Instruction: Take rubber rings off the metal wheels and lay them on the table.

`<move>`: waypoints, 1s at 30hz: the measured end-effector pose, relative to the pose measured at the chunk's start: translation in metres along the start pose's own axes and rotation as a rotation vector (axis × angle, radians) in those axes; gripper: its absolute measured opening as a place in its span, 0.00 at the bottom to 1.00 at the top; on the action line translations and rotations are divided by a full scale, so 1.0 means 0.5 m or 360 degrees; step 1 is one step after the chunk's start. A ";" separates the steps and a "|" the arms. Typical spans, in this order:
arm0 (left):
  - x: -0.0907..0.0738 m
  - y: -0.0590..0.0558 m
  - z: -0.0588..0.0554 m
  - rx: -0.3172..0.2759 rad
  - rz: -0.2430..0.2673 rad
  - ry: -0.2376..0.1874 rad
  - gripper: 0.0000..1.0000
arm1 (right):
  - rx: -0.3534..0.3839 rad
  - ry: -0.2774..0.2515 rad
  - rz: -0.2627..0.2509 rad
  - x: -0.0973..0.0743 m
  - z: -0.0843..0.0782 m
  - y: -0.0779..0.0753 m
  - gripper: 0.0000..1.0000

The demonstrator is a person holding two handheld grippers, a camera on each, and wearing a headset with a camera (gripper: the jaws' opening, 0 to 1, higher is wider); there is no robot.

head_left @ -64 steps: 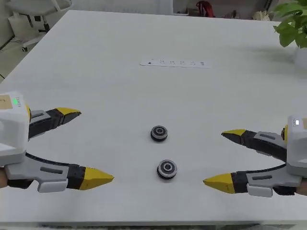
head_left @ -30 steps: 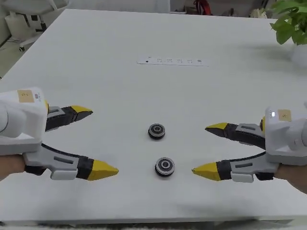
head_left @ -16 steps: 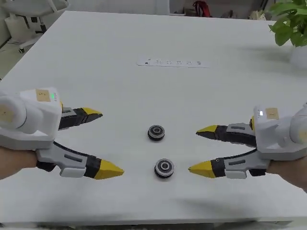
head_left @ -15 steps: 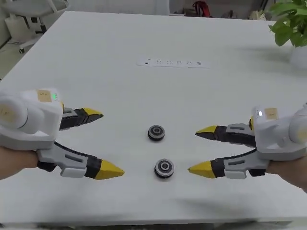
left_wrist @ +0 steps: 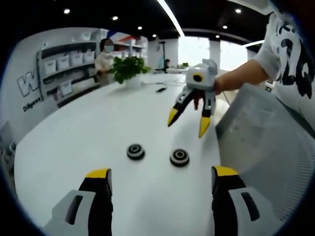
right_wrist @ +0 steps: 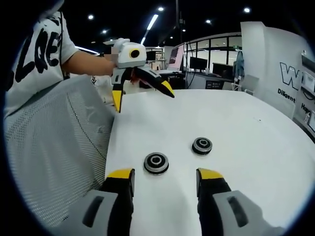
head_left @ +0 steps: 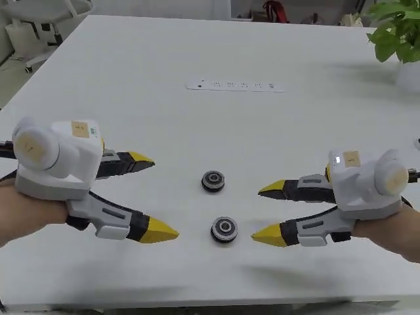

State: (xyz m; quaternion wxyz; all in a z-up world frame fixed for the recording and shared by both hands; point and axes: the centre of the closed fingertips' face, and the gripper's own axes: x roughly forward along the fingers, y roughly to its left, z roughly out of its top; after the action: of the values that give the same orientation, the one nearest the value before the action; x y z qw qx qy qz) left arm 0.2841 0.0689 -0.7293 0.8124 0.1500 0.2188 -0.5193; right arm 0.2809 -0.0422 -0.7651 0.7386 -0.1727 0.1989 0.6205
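Two metal wheels with black rubber rings lie flat on the white table [head_left: 197, 125]. The farther wheel [head_left: 213, 181] [left_wrist: 136, 152] [right_wrist: 202, 145] sits just beyond the nearer wheel [head_left: 224, 230] [left_wrist: 179, 157] [right_wrist: 156, 163]. My left gripper [head_left: 164, 195] [left_wrist: 161, 172] [right_wrist: 142, 98] hovers open to the left of the pair, its yellow tips pointing at them. On the other side my right gripper [head_left: 257, 213] [right_wrist: 166, 173] [left_wrist: 187, 125] is open too, its lower tip close to the nearer wheel. Neither holds anything.
A white power strip [head_left: 235, 86] lies flush farther back on the table. A potted plant [head_left: 394, 29] stands at the far right corner. The table's front edge runs just below the grippers. A grey mesh chair back [left_wrist: 261, 147] is beside the person.
Both grippers have closed in on the wheels from either side and stay open. The wheels have not moved.
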 end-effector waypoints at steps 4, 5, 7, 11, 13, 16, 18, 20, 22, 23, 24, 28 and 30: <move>0.010 -0.007 -0.002 0.0001 -0.0025 0.0013 0.83 | -0.0009 0.0014 0.0024 0.007 -0.008 -0.003 0.45; 0.013 -0.008 -0.004 -0.0002 -0.0031 0.0020 0.82 | -0.0010 0.0019 0.0029 0.010 -0.010 -0.004 0.45; 0.019 -0.011 -0.006 0.0000 -0.0043 0.0029 0.81 | -0.0015 0.0025 0.0038 0.012 -0.010 -0.001 0.45; 0.031 -0.020 -0.005 0.0003 -0.0074 0.0037 0.80 | -0.0024 0.0041 0.0074 0.022 -0.011 0.003 0.44; 0.036 -0.022 -0.004 0.0001 -0.0086 0.0039 0.79 | -0.0035 0.0052 0.0093 0.026 -0.013 0.003 0.43; 0.044 -0.027 -0.004 0.0002 -0.0104 0.0049 0.78 | -0.0050 0.0065 0.0107 0.031 -0.012 0.005 0.43; 0.049 -0.031 -0.004 0.0016 -0.0118 0.0058 0.77 | -0.0054 0.0064 0.0117 0.034 -0.009 0.007 0.42; 0.052 -0.034 -0.004 0.0023 -0.0129 0.0064 0.77 | -0.0061 0.0067 0.0126 0.038 -0.008 0.010 0.42; 0.054 -0.037 -0.003 0.0025 -0.0139 0.0066 0.77 | -0.0067 0.0077 0.0139 0.040 -0.009 0.013 0.42; 0.056 -0.037 -0.003 0.0026 -0.0142 0.0067 0.77 | -0.0070 0.0079 0.0142 0.041 -0.010 0.014 0.42; 0.057 -0.038 -0.003 0.0030 -0.0147 0.0069 0.77 | -0.0072 0.0081 0.0146 0.042 -0.011 0.015 0.42; 0.062 -0.040 -0.003 0.0034 -0.0161 0.0073 0.77 | -0.0073 0.0085 0.0152 0.043 -0.014 0.016 0.42; 0.065 -0.041 -0.002 0.0034 -0.0167 0.0074 0.77 | -0.0070 0.0083 0.0154 0.043 -0.014 0.016 0.42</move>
State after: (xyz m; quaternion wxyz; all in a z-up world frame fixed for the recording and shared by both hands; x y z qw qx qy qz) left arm 0.2769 0.0357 -0.7472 0.7770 0.1589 0.2396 -0.5599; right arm 0.2757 -0.0262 -0.7821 0.6984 -0.1952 0.2123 0.6551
